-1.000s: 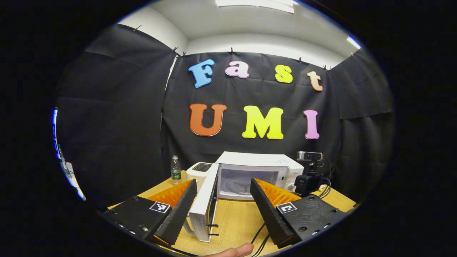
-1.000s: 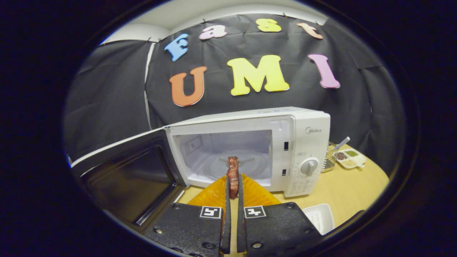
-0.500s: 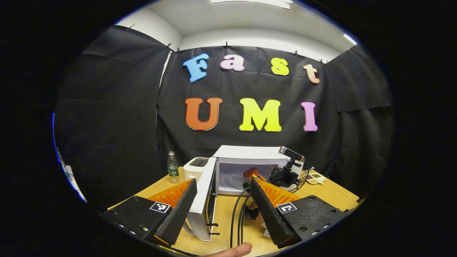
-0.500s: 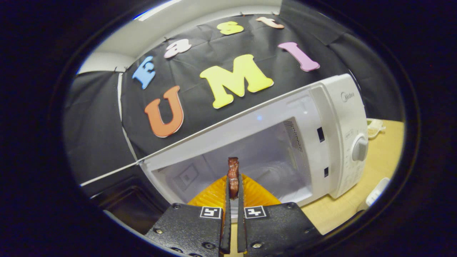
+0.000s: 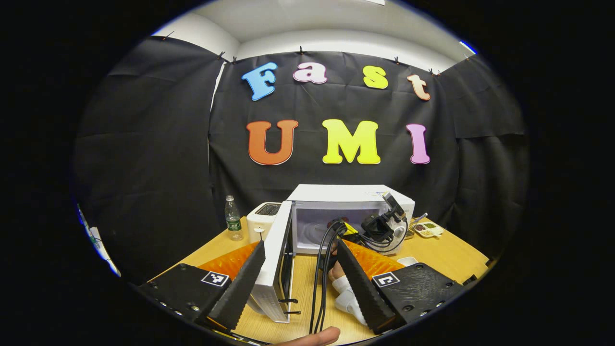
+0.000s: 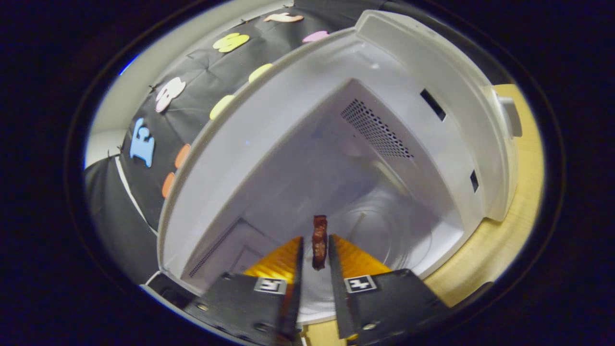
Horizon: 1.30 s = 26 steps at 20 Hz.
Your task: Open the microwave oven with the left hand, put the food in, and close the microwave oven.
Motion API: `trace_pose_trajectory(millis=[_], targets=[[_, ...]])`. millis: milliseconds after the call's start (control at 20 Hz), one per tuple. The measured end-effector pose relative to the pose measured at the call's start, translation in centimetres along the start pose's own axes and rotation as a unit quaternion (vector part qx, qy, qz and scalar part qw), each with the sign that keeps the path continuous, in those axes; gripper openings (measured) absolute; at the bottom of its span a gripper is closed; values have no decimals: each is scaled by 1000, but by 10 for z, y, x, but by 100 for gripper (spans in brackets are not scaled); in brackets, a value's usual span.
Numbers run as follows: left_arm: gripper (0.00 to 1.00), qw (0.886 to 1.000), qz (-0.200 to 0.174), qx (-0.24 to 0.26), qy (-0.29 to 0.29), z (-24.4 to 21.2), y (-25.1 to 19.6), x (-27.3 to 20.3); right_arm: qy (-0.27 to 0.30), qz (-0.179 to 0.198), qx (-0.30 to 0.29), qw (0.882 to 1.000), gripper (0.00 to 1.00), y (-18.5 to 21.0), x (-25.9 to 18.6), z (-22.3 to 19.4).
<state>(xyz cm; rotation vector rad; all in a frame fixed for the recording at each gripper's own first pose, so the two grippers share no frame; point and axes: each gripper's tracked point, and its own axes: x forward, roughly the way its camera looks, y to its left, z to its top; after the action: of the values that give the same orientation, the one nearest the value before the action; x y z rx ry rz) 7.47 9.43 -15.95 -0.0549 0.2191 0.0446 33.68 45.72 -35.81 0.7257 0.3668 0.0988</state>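
- The microwave oven (image 5: 348, 218) stands on the tabletop (image 5: 447, 252), with its door (image 5: 276, 269) swung wide open to the left in the left gripper view.
- The step in hand is judged to be the placing of the food; opening is done, closing is not yet done.
- The right gripper (image 6: 314, 259) is seen reaching into the oven cavity, above the glass turntable (image 6: 384, 230).
- The food (image 6: 319, 240), a thin reddish-brown piece, is seen on edge between the fingers, which stand slightly apart; whether both still press on it cannot be told.
- The left gripper (image 5: 298, 269) is held with its fingers wide apart and nothing between them, near the door's edge.
- Next, the food is to be left on the turntable, the right gripper drawn clear of the opening, and the door pushed closed.
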Motion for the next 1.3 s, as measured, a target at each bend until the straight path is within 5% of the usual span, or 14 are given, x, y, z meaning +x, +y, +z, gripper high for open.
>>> trace_pose_trajectory(millis=[100, 450, 800, 950, 1300], targets=[[92, 1000, -1, 1, 5, -2, -1, -1, -8, -10, -26, 1000, 99, -10, 2, 2], [92, 1000, 0, -5, -1, 2, 3, -15, 3, 13, -51, 999, 100, -6, -37, 0], [92, 1000, 11, 2, -18, 8, 16, -37, 12, 72, -138, 988, 100, 5, -135, 34], [92, 1000, 18, 12, -14, 1, 26, -43, 10, 97, -169, 981, 100, 0, -193, 67], [92, 999, -5, 17, -29, 13, 28, -55, -52, 37, -235, 970, 99, -66, -327, 205]])
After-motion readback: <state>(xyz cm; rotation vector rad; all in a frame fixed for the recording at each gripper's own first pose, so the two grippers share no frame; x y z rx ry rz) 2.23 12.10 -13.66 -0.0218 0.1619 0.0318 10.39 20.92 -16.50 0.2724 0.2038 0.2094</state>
